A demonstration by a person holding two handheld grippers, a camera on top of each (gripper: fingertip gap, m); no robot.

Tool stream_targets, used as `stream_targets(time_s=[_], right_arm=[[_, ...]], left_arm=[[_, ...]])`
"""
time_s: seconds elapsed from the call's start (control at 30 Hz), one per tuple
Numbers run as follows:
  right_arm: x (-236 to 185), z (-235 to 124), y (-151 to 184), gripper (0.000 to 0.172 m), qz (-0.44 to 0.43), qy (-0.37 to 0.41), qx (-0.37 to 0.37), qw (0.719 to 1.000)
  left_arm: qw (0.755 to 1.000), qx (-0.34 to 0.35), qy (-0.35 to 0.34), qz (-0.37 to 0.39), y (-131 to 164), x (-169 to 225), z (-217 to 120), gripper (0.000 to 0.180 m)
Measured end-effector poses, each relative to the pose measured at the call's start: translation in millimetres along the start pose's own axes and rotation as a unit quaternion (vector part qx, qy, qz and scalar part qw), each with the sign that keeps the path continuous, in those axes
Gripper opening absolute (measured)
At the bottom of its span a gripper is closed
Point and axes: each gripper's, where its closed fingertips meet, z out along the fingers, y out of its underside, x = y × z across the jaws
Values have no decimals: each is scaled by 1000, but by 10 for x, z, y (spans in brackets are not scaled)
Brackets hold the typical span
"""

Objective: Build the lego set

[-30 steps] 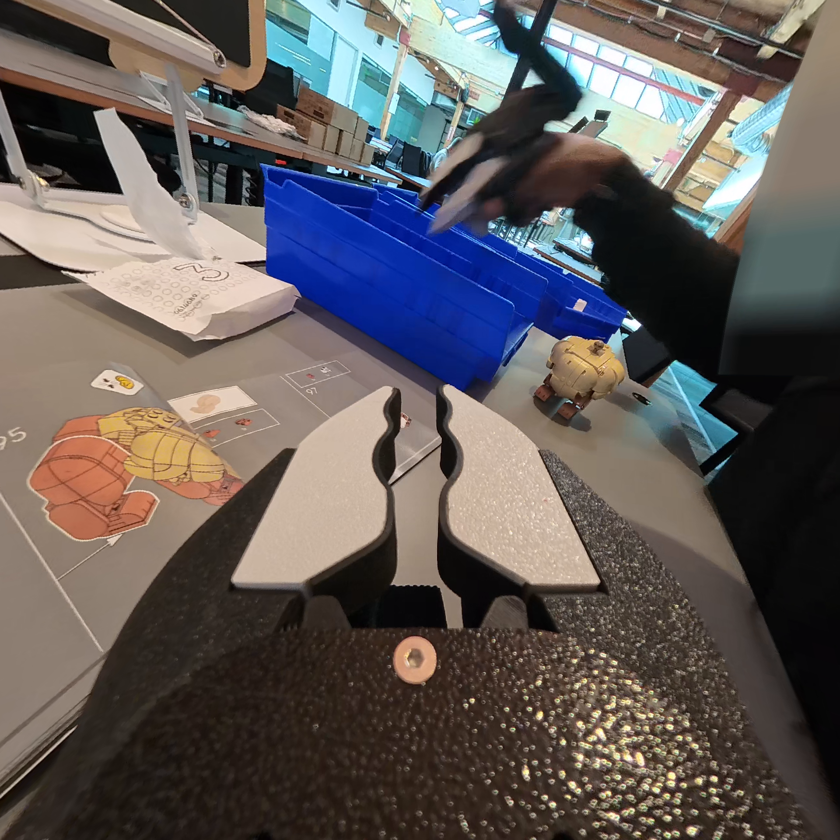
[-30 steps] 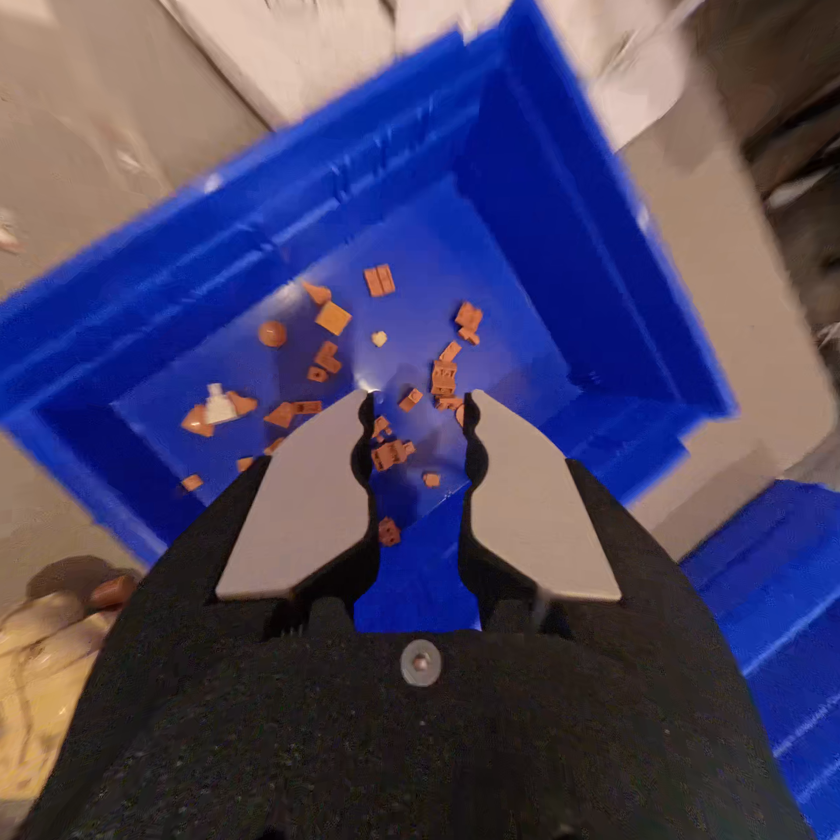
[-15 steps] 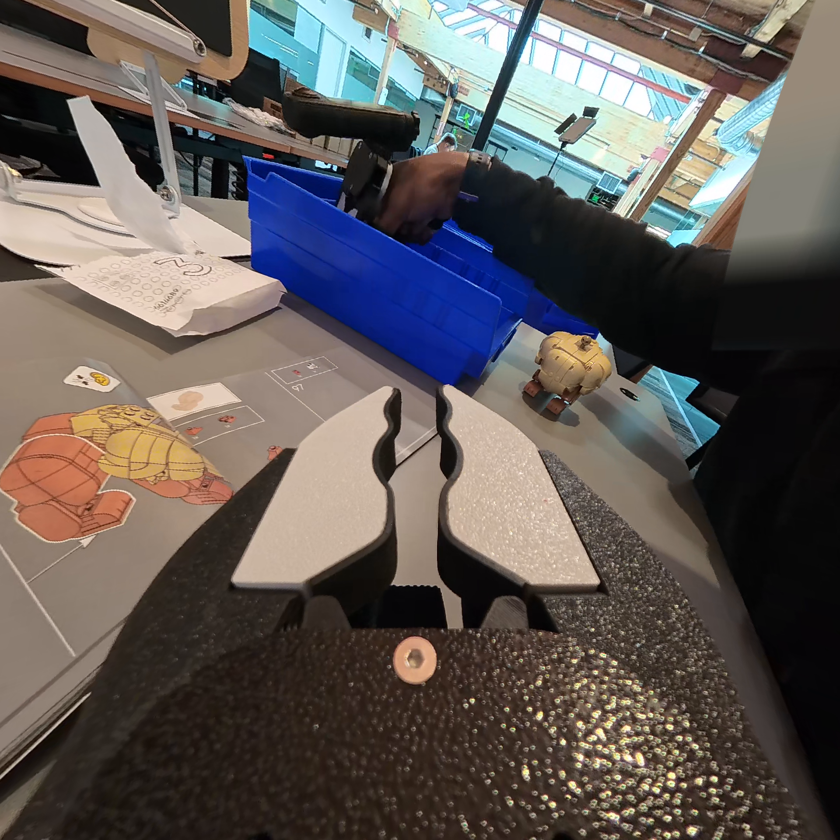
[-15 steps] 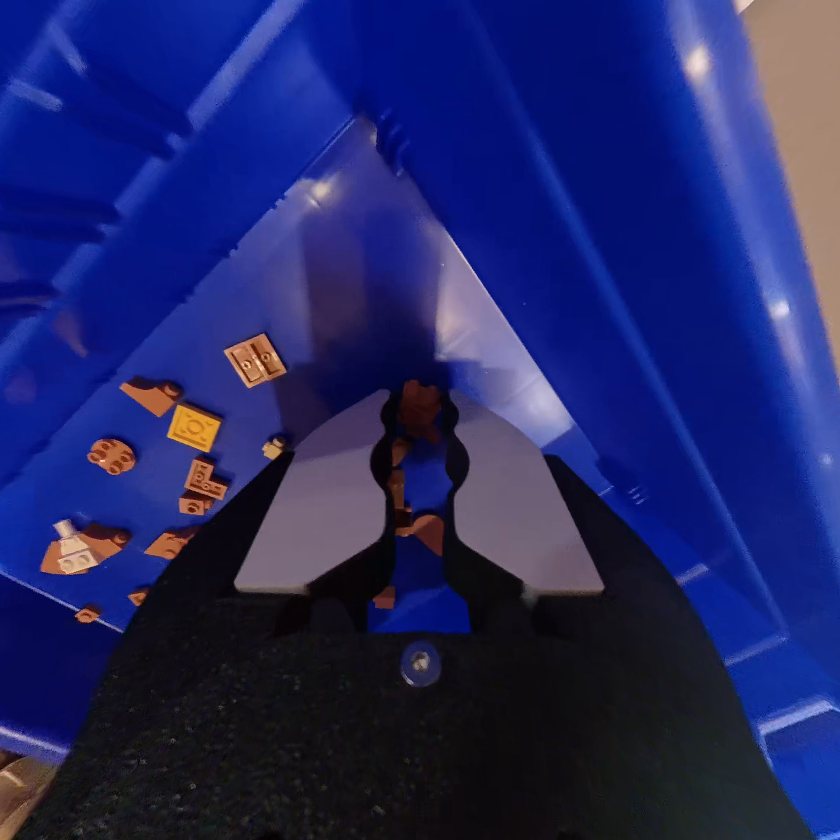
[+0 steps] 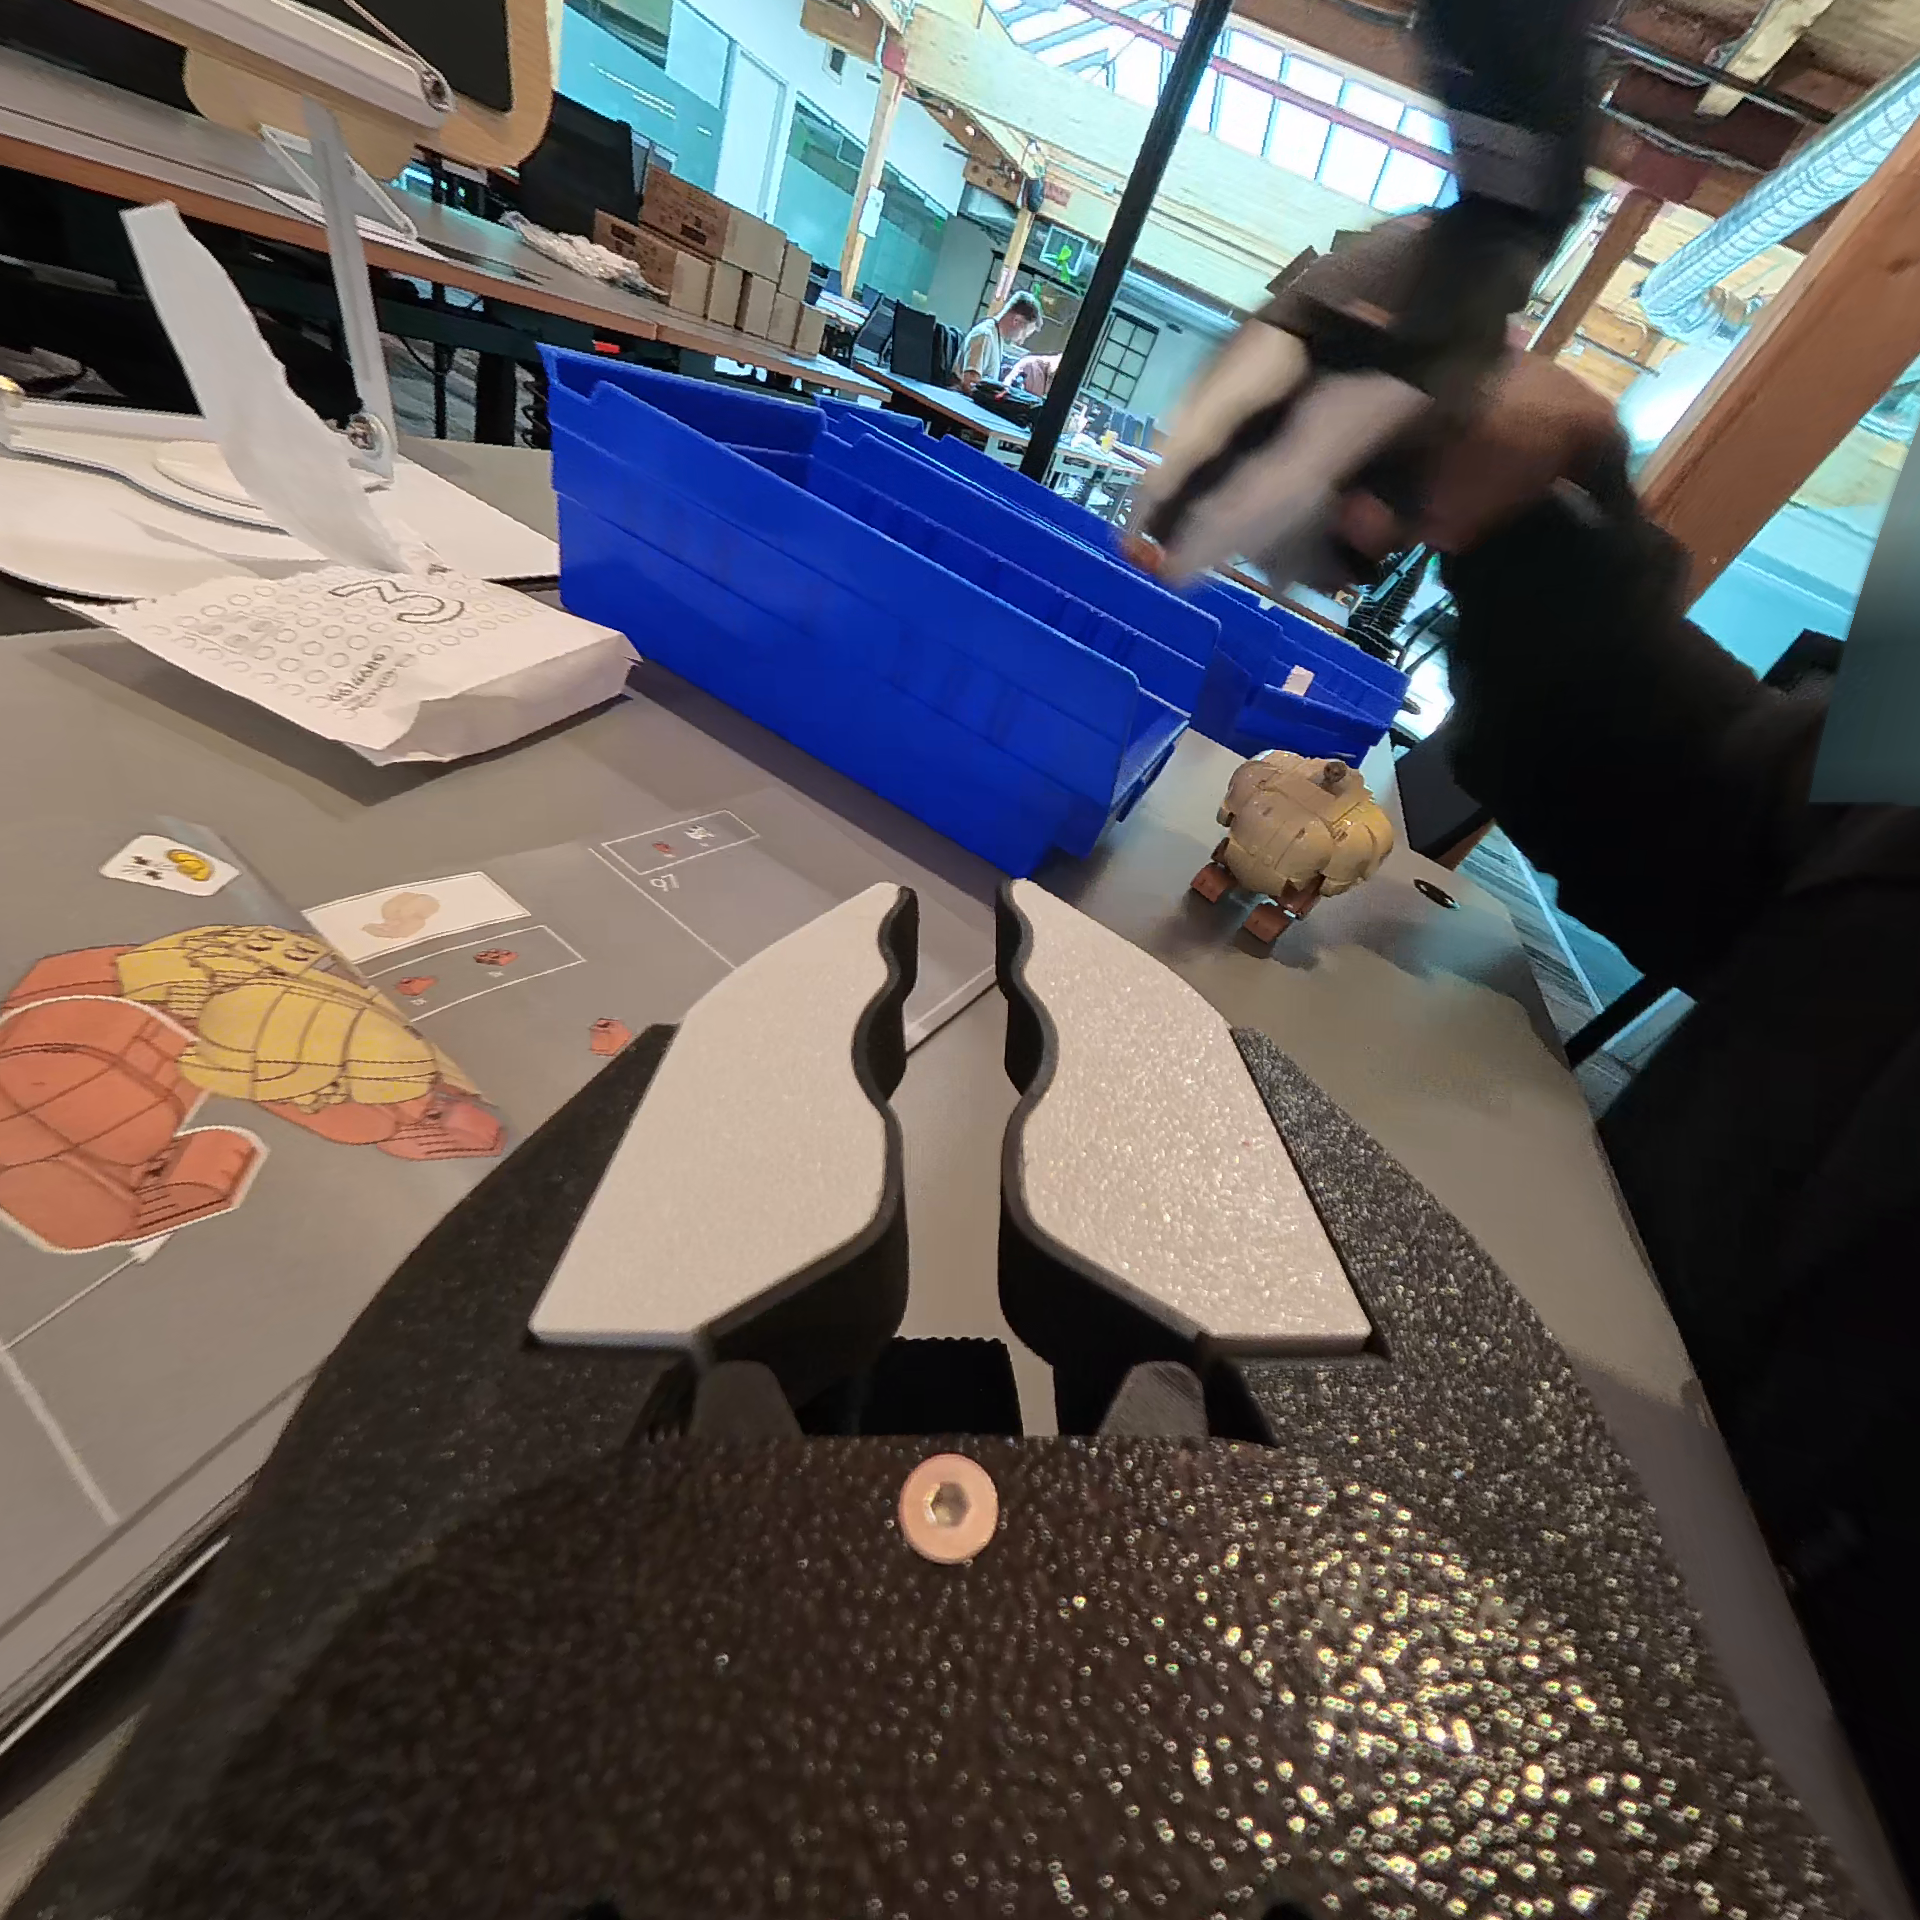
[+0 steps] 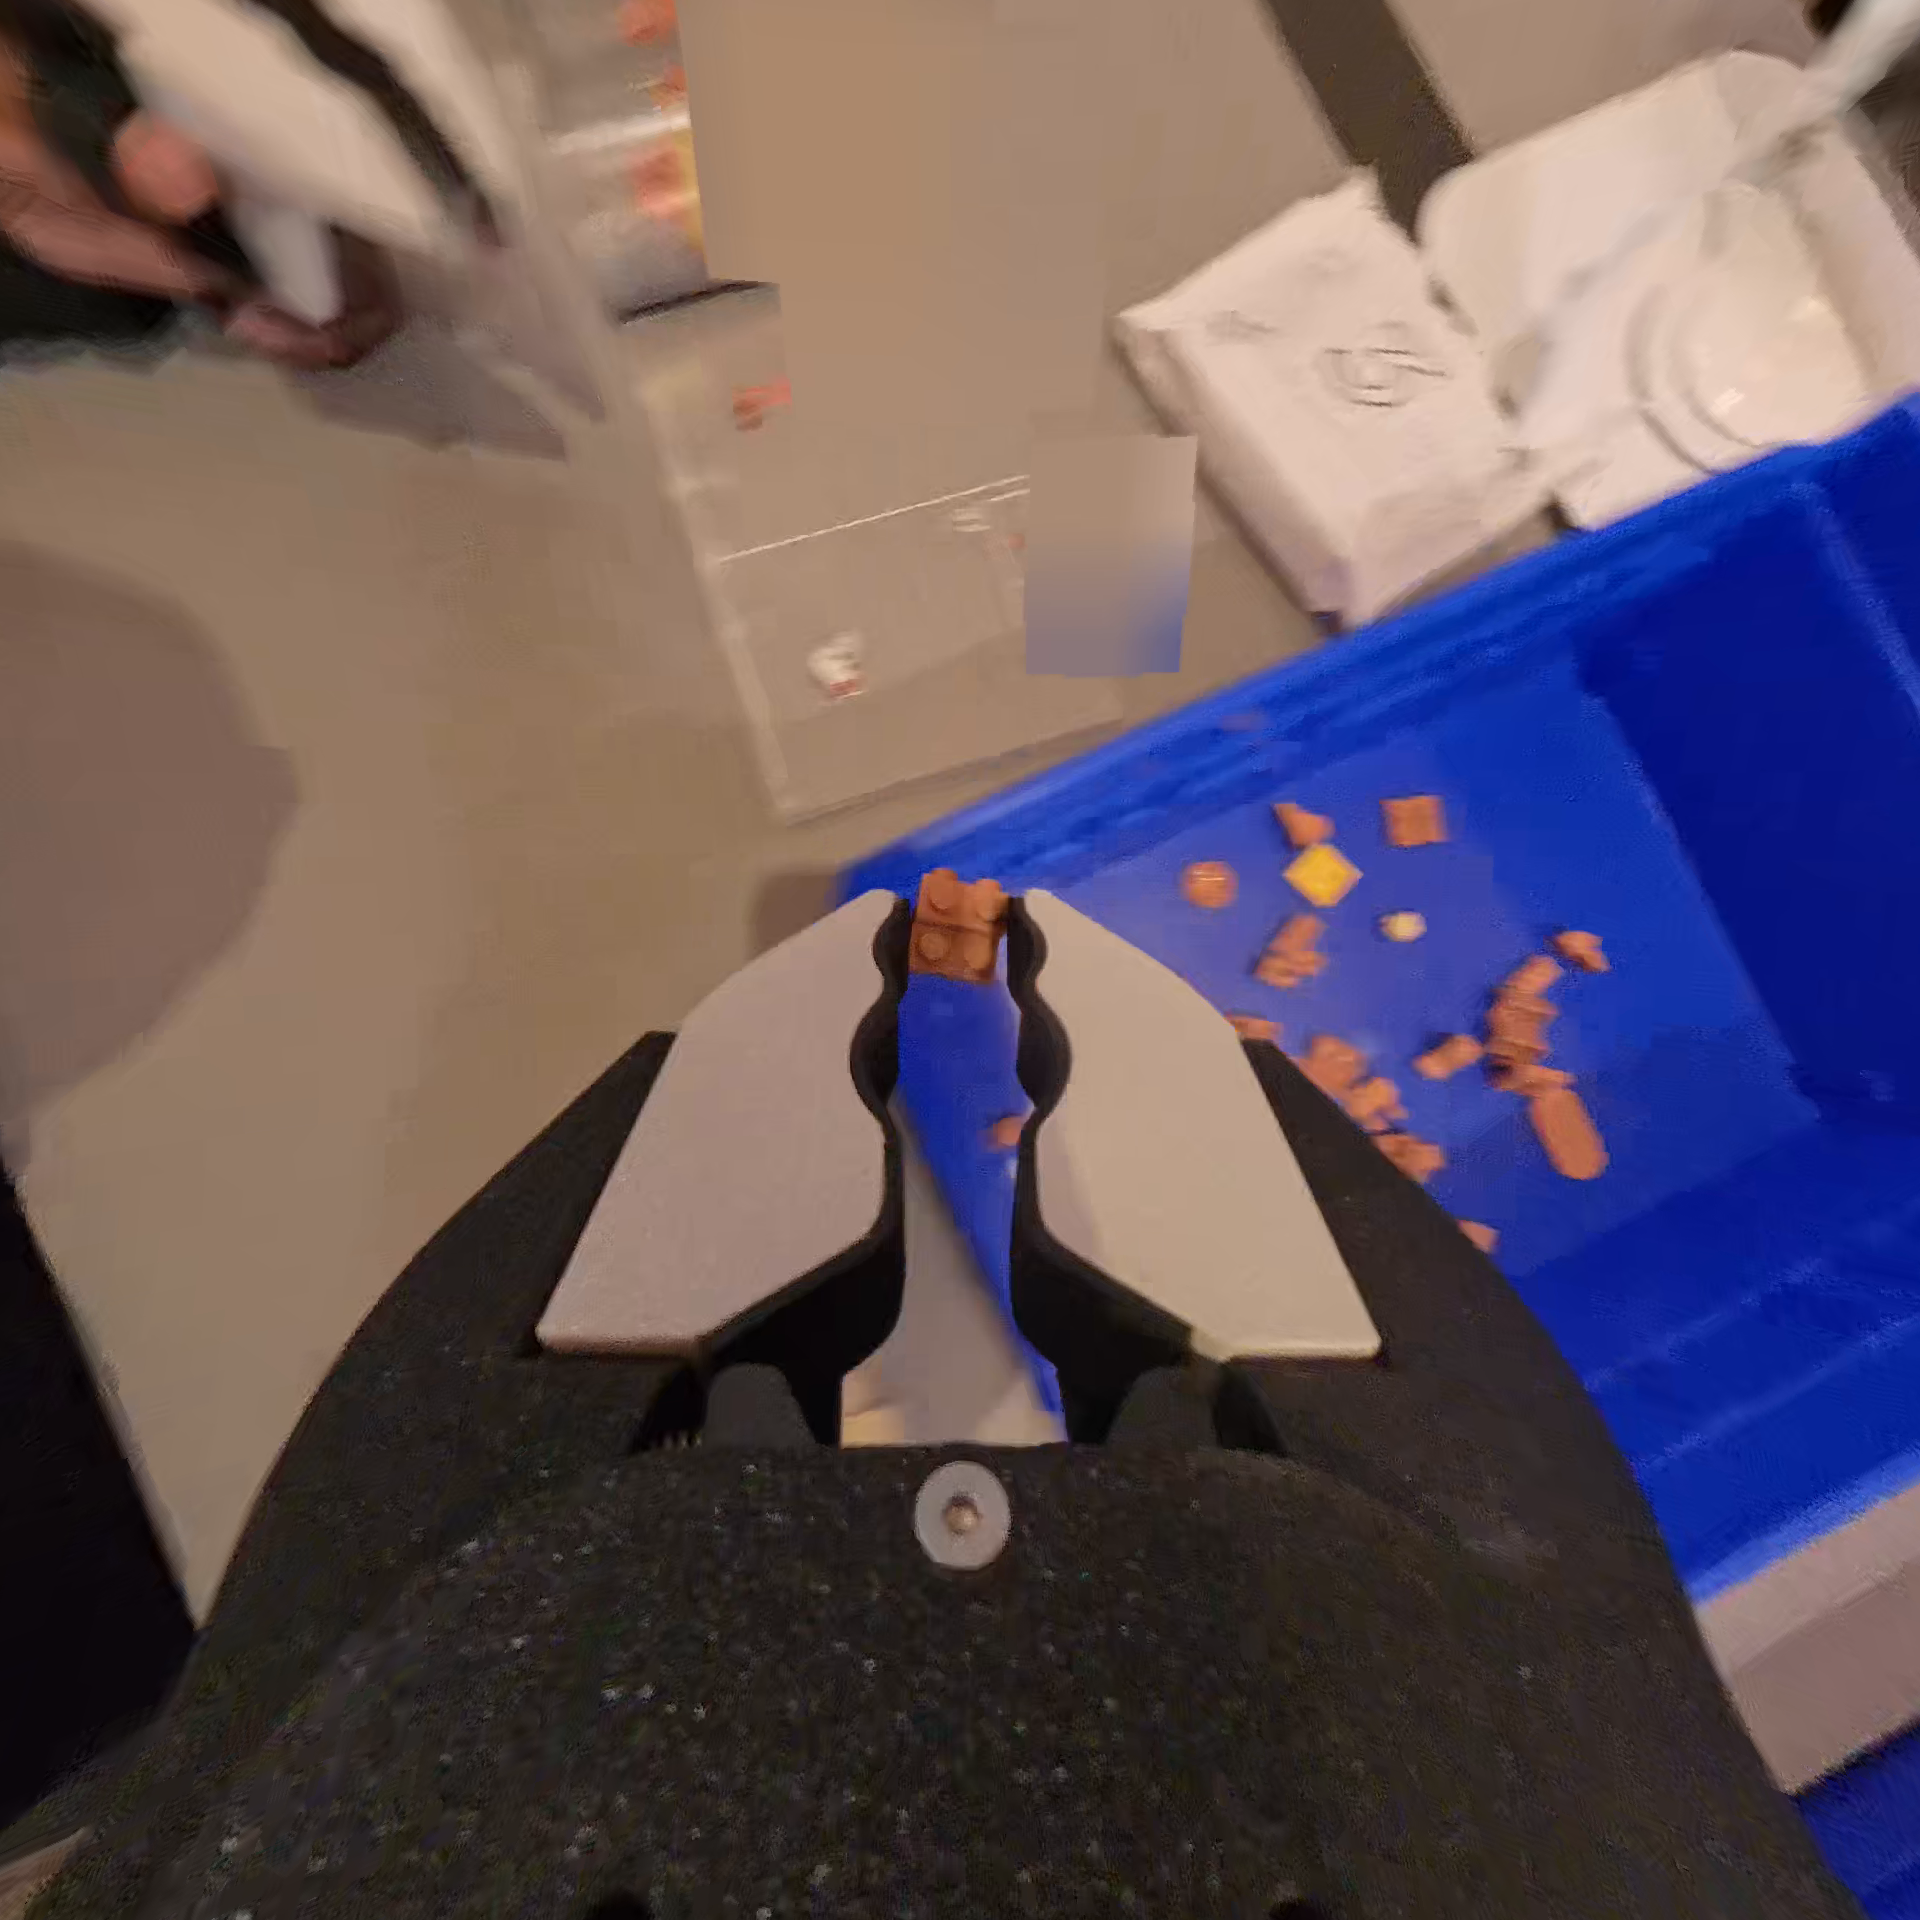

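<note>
The right claw [image 6: 958,920] grips a small brown studded brick [image 6: 958,935] at its very tips, both pads pressed on its sides; brick and tips hang over the near rim of a blue bin [image 6: 1714,1299], on whose floor loose brown pieces [image 6: 1517,1049] and one yellow tile [image 6: 1322,875] lie scattered; the left claw [image 5: 956,925] stands narrowly parted with nothing between its pads, low over the grey bench [image 5: 1351,1039] at the edge of an instruction booklet [image 5: 312,987]; a tan brick model [image 5: 1304,831] sits ahead to its right, beside the blue bin [image 5: 831,665].
</note>
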Motion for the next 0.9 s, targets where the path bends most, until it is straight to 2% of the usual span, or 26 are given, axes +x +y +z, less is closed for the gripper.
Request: stream_targets(time_s=[0.17,0.27,0.33,0.4,0.47,0.6,0.73,0.9], right_arm=[[-1211,319,139,17,-74,-31,-27,996],[-1617,697,259,18,-107,-44,-48,992],[-1816,941,323,18,-97,-78,-58,991],[-1886,1125,342,19,-92,-83,-57,991],[-1881,1242,361,28,-84,-82,-61,991],[-1821,1279,285,34,-49,-90,-33,994],[-1710,1174,212,36,-29,-85,3,996],[-1595,800,23,37,-8,-93,62,994]], left_arm=[[1000,-5,-2,13,18,36,22,13],[1000,-6,-7,22,23,46,24,13],[1000,-8,-9,28,29,52,29,13],[999,-11,-10,31,35,57,33,13],[999,-11,-10,32,37,58,35,13],[999,-12,-8,29,38,57,35,13],[999,-14,-5,28,44,63,39,13],[1000,-15,-2,21,45,53,39,13]])
